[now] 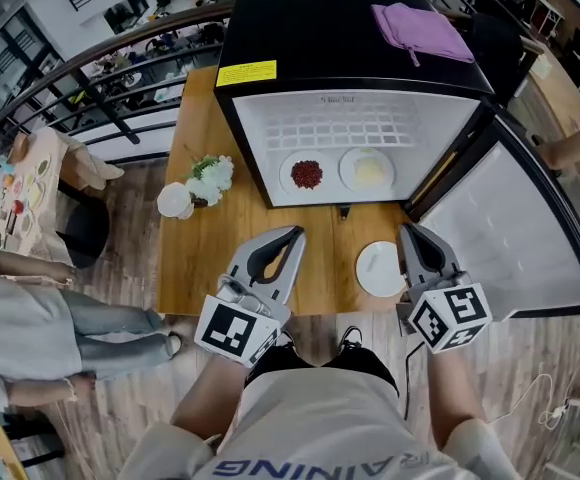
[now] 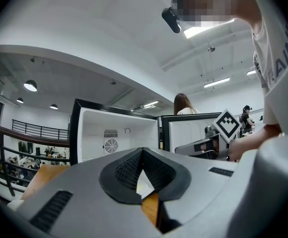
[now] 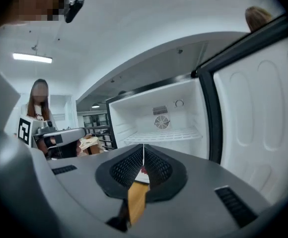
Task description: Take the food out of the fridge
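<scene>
Head view: red food [image 1: 307, 175] and pale food [image 1: 368, 170] on plates inside open fridge [image 1: 270, 118]; empty plate [image 1: 380, 269] on table [image 1: 200, 258] | Left gripper view: left gripper [image 2: 142, 151] clenched, empty | Right gripper view: right gripper [image 3: 143, 148] clenched, empty, facing fridge

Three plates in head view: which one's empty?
The plate on the table, in front of the fridge. It is bare white, while the two inside the fridge carry food: red on the left plate, pale on the right plate.
</scene>
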Demonstrator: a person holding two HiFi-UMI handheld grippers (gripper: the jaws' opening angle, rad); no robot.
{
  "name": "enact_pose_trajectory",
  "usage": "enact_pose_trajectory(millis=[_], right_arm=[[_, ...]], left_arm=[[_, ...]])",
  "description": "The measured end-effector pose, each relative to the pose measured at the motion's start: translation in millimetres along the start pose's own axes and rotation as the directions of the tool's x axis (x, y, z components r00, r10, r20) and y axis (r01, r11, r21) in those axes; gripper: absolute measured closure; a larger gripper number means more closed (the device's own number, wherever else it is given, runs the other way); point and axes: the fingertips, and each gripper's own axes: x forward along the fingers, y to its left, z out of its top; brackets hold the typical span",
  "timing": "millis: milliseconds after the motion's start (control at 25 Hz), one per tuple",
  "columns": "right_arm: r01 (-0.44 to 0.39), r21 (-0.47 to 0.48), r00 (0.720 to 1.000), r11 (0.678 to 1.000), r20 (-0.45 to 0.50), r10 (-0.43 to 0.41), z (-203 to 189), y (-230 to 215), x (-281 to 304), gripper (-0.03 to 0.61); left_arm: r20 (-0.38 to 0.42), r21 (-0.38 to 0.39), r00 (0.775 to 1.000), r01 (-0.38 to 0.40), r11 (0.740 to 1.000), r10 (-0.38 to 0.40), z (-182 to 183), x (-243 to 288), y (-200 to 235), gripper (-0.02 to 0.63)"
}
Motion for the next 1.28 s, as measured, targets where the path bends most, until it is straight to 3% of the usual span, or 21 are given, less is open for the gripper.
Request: enact_pose_trajectory(millis=[200,280,440,640,800,1080,1280], right_arm=[[-0.028,0.272,0.990,0.962,-0.123,0.064,-49.7,4.4,55.1,0.544],[-0.041,0.352,0.983,0.935,-0.153,0.101,-64.1,10.4,76.0,0.454],[0.016,0.459,0.982,0.888,-0.175,0.073,-86.0,4.0,112.9,0.431],[0.169,0.652,0.980,0.739,-0.188,-0.059,-120.2,-41.3,140.5,0.425],[0.256,0.709,0.967,0.658,-0.202,-0.158,-140.3,-75.9,151.4,0.425],[0.330,0.825,0.939,0.460,-0.236,-0.251,-173.7,-112.7,164.9,0.425],[0.345,0.876,0.924,0.338,-0.254,-0.285,-193.6,-132.2,173.3,0.425]], left_arm=[[-0.040,-0.010,0.997,-0.061,0.998,0.060,-14.5,-21.1,15.6,0.607],[-0.051,-0.016,0.995,-0.084,0.996,0.083,-20.4,-29.7,23.3,0.607],[-0.070,-0.027,0.990,-0.126,0.992,0.124,-33.0,-43.7,39.0,0.607],[-0.104,-0.051,0.984,-0.147,0.988,0.141,-48.6,-50.4,47.2,0.607],[-0.137,-0.093,0.980,-0.155,0.983,0.142,-58.1,-46.4,50.6,0.607],[-0.165,-0.113,0.978,-0.150,0.982,0.130,-69.5,-36.1,58.2,0.607],[-0.188,-0.121,0.974,-0.147,0.982,0.123,-80.6,-31.2,61.1,0.607]])
